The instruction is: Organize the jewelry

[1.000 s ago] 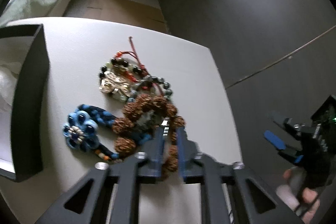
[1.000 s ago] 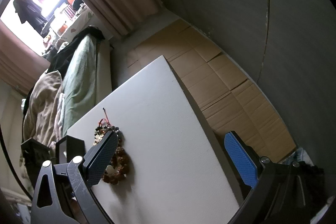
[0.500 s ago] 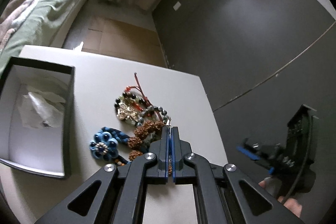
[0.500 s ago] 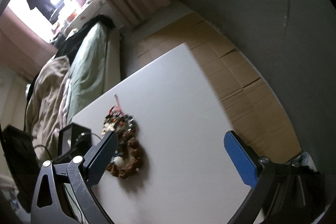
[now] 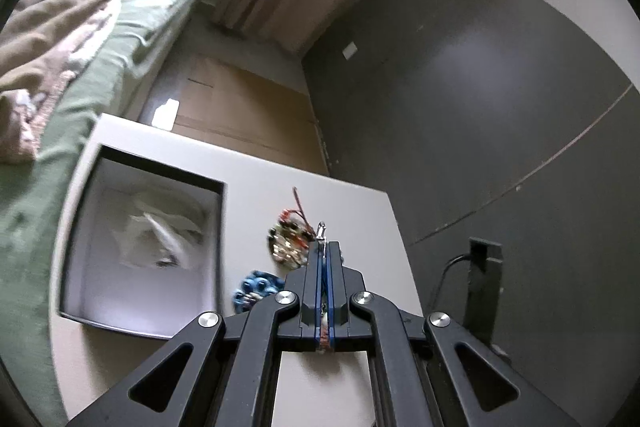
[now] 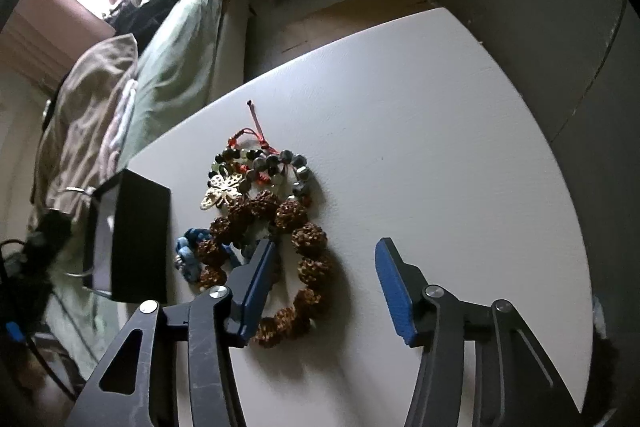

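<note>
A heap of jewelry lies on the white table [image 6: 420, 155]: a brown seed-bead bracelet [image 6: 296, 251], a gold butterfly piece [image 6: 222, 191] with dark and red beads [image 6: 260, 155], and a blue flower piece [image 6: 188, 259]. In the left wrist view my left gripper [image 5: 323, 251] is shut on a thin piece with a silver clasp [image 5: 321, 230], raised above the table; the blue flower piece [image 5: 254, 291] and the gold butterfly piece [image 5: 286, 243] lie below. My right gripper [image 6: 324, 275] is open, low over the brown bracelet.
A black open box [image 5: 140, 243] with white paper inside stands left of the heap; it also shows in the right wrist view [image 6: 132, 243]. A bed with green bedding [image 5: 72, 75] is beyond. A dark wall [image 5: 480, 107] runs along the right.
My left gripper shut on a piece from the heap and rose well above the table. My right gripper moved in over the brown bracelet, still open.
</note>
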### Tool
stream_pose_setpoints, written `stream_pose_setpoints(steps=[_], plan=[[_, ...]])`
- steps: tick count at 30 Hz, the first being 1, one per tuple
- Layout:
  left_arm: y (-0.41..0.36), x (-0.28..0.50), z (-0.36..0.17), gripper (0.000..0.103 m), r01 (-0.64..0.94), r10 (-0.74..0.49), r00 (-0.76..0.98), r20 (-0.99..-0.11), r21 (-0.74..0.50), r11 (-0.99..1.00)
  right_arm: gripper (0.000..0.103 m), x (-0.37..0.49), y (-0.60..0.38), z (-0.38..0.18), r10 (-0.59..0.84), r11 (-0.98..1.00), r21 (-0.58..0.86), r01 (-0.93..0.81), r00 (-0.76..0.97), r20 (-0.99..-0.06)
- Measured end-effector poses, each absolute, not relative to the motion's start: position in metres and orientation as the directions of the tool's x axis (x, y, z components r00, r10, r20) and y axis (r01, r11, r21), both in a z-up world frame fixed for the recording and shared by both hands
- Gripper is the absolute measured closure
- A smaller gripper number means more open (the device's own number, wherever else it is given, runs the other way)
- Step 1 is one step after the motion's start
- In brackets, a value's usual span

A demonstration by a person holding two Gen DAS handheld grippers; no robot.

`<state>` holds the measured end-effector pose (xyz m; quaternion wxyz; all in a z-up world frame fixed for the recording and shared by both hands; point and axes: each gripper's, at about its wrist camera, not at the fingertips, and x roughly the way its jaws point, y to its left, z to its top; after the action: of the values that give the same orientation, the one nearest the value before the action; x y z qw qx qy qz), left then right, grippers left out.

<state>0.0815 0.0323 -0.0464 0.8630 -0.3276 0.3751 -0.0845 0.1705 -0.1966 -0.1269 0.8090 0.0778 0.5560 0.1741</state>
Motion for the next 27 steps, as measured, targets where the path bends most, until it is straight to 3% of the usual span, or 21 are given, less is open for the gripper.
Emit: stream_pose_setpoints(steps=[2,8,9,10,12,27], plan=[[0.043,0.078,-0.044,0.102,-0.111,-0.382,0.714,-0.586,-0.634,0.765,0.063,0.171,-0.192,-0.127,0.33,0.941,0.276,-0.198,0.345,-0.878],[0.073,0.068,-0.041,0.102,-0.149,-0.353,0.732,-0.582,-0.643,0.752,0.067,0.17,-0.181,-0.125,0.292,0.95,0.222,-0.221,0.368,-0.883],[0.077,0.067,-0.042,0.102,-0.157,-0.349,0.734,-0.583,-0.645,0.748,0.069,0.17,-0.179,-0.125,0.289,0.95,0.216,-0.227,0.369,-0.883],[0.081,0.066,-0.043,0.102,-0.164,-0.345,0.734,-0.585,-0.645,0.746,0.077,0.17,-0.177,-0.125,0.296,0.946,0.221,-0.236,0.361,-0.884],[0.084,0.064,-0.042,0.102,-0.178,-0.336,0.733,-0.591,-0.643,0.744,0.078,0.17,-0.175,-0.125,0.295,0.947,0.219,-0.236,0.365,-0.883],[0.094,0.083,-0.072,0.102,-0.276,-0.291,0.681,-0.673,-0.603,0.749,0.082,0.156,-0.184,-0.069,0.522,0.853,0.451,-0.262,0.446,-0.727]])
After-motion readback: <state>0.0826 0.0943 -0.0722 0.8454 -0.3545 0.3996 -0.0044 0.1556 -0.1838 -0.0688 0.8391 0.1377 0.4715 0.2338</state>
